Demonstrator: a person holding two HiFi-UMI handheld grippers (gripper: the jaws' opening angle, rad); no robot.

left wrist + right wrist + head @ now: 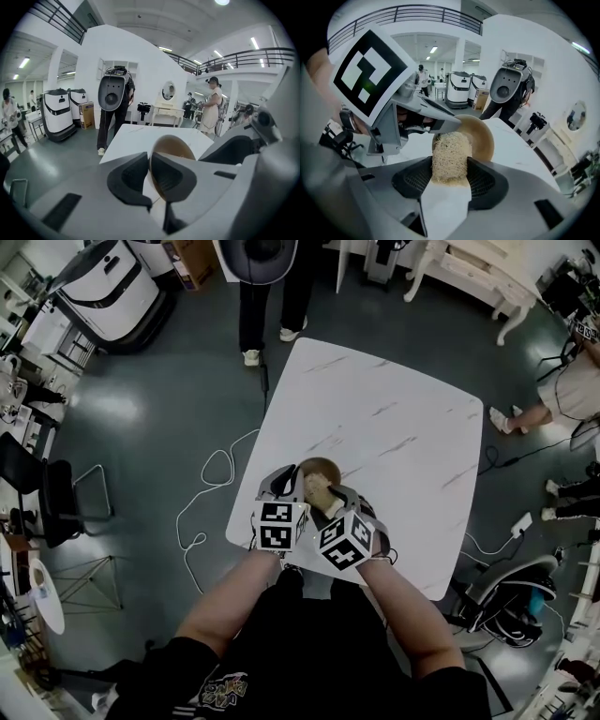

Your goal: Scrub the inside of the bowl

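Two grippers share the job: the left gripper (150, 161) clamps the rim of the round tan wooden bowl (177, 145), tilted at the head view's centre. The right gripper (450, 165) squeezes a pale fibrous scrubbing pad (449, 143) at its inside. Scrubbing seems under way, unfinished.

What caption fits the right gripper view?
Right gripper holds a fibrous scrubber at the bowl gripped by the left gripper.

Bright even ceiling lights (254, 43), fisheye warping, dark vignetted corners
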